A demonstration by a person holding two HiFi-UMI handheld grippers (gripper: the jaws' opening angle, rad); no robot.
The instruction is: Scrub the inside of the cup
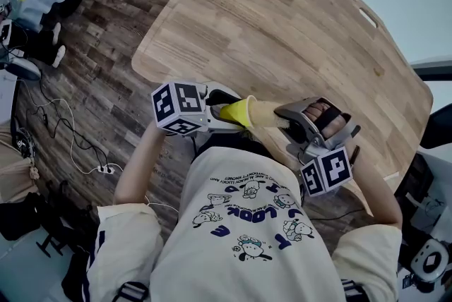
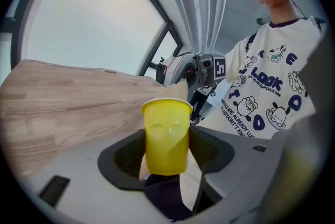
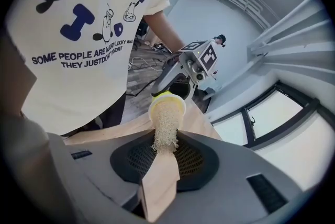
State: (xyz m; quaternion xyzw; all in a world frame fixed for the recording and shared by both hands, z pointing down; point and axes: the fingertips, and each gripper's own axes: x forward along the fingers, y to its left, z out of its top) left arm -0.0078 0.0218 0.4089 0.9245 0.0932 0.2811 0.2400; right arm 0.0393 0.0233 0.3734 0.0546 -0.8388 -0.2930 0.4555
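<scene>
While the yellow cup (image 2: 166,136) is lying sideways just off the counter's (image 1: 282,18) near edge, the left claw (image 2: 167,150) is pinching its sides, mouth facing right. The right claw (image 3: 166,154) is gripping the scrubber (image 3: 166,121), lining up along the cup's axis. The shirt (image 1: 247,223) is showing "LOOK".

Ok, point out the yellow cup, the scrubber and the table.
yellow cup (image 2: 166,139), left gripper view, its side wall.
scrubber (image 3: 165,123), right gripper view, its fibrous body.
table (image 1: 296,25), head view, bare wooden top.
</scene>
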